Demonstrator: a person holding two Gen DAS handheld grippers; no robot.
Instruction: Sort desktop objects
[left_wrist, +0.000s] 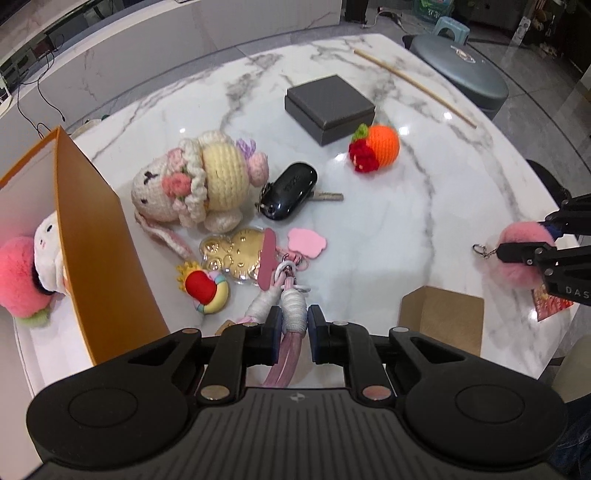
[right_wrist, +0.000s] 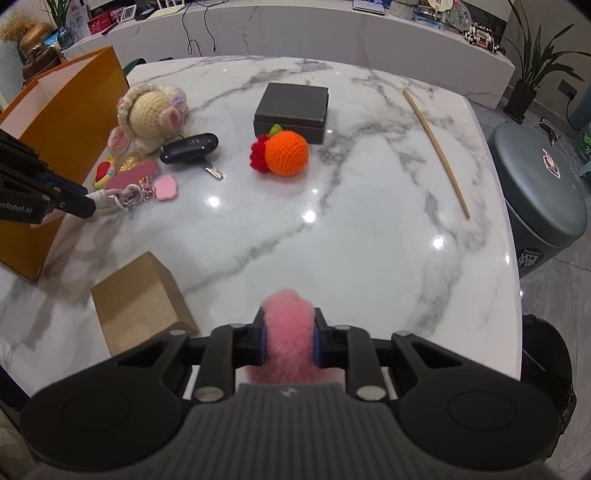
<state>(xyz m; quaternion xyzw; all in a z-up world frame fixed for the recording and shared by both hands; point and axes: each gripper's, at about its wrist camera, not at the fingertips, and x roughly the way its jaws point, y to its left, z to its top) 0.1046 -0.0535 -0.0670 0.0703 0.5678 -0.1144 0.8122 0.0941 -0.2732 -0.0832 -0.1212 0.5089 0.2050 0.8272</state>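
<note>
My left gripper (left_wrist: 293, 325) is shut on the white-wrapped cord (left_wrist: 293, 308) of a keychain bunch: a gold bear charm (left_wrist: 236, 254), a pink cloud tag (left_wrist: 307, 242) and a red-and-yellow ring toy (left_wrist: 202, 288). In the right wrist view that left gripper (right_wrist: 90, 206) holds the cord (right_wrist: 107, 197) at the table's left. My right gripper (right_wrist: 289, 341) is shut on a pink fur pompom (right_wrist: 288, 332), seen in the left wrist view as the pompom (left_wrist: 517, 258) with a metal clasp. A crochet bunny (left_wrist: 192, 184), a black key fob (left_wrist: 290, 190) and an orange crochet fruit (left_wrist: 380, 146) lie on the marble table (right_wrist: 332, 229).
An orange open box (left_wrist: 92, 236) at the left holds a pink plush (left_wrist: 18, 277) and a white plush. A dark grey box (left_wrist: 328, 107) sits mid-table, a brown cardboard box (right_wrist: 140, 302) near the front, a wooden stick (right_wrist: 436, 151) at the right. A grey stool (right_wrist: 535, 184) stands beyond the edge.
</note>
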